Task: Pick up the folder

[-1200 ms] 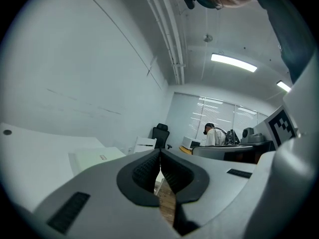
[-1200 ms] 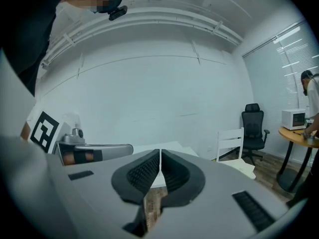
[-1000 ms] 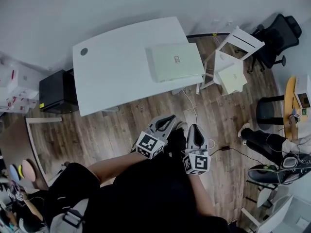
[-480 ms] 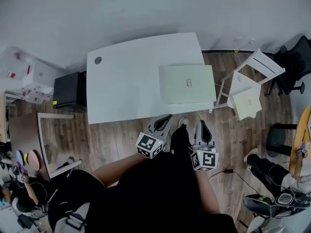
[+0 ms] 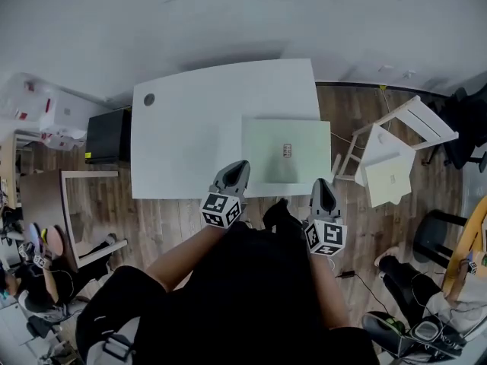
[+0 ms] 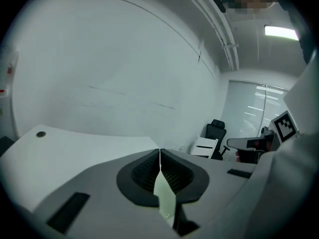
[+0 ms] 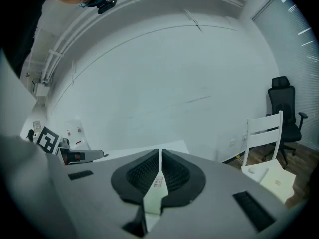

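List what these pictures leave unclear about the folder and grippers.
- The label on the folder: head view, too small to read.
- Folder, gripper views: each gripper's own body hides all but a sliver.
- Whether left gripper or right gripper touches it: head view looks down, height unreadable.

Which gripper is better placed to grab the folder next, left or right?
Probably right. The right gripper points at the folder, at its near right corner by the edge of the table; the left gripper is at its left side, over the tabletop. Both are shut and must open first.
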`<state>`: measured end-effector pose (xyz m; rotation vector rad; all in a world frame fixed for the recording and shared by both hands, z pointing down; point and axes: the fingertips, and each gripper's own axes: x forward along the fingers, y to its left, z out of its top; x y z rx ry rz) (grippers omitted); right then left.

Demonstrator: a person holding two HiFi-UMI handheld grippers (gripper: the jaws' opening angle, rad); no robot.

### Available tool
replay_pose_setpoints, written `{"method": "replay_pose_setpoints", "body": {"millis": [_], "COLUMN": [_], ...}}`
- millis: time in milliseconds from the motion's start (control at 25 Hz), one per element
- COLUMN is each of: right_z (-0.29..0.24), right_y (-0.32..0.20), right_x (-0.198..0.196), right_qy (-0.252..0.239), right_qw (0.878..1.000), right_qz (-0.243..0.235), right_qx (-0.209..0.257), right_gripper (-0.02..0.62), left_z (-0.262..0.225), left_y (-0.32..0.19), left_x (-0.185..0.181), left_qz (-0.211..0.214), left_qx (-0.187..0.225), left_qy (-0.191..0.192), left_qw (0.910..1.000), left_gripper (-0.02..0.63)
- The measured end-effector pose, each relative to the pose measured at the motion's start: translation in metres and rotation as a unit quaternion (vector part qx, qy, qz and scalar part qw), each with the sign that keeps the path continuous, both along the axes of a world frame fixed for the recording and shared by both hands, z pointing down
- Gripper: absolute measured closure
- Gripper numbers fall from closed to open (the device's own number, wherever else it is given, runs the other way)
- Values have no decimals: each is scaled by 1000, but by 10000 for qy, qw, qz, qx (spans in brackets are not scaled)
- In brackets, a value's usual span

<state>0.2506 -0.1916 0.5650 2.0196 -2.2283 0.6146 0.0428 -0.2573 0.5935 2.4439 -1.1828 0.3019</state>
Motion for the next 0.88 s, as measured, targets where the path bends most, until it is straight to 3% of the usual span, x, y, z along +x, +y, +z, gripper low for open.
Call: {"method": "replay_pose_setpoints", "body": {"millis": [400, 480, 520, 640, 880], "right_z": [95, 118, 128, 154, 191], "right_y": [-36, -41, -44, -49, -47], "right_x": [39, 47, 50, 59, 76], "right_qy": [-54, -129, -181, -248, -654], "right_qw": [9920, 9877, 9854, 9803, 9728], "right_qz": [-541, -637, -681, -806, -908], "right_qx": [-1137, -1420, -1547, -1789, -2026], "right_gripper": [552, 425, 401, 390, 356], "left_z": [81, 97, 105, 129, 170], "left_y": [-15, -19, -20, -22, -9], "left_x": [-4, -7, -9, -13, -21], "left_qz": [-332, -434, -474, -491, -585], "left_qx": [-962, -1048, -1119, -1380, -1823], "left_qy": [-464, -600, -643, -682, -568], "left_qw": [9937, 9917, 9905, 9869, 9799], "left_gripper": [588, 584, 567, 486, 429]}}
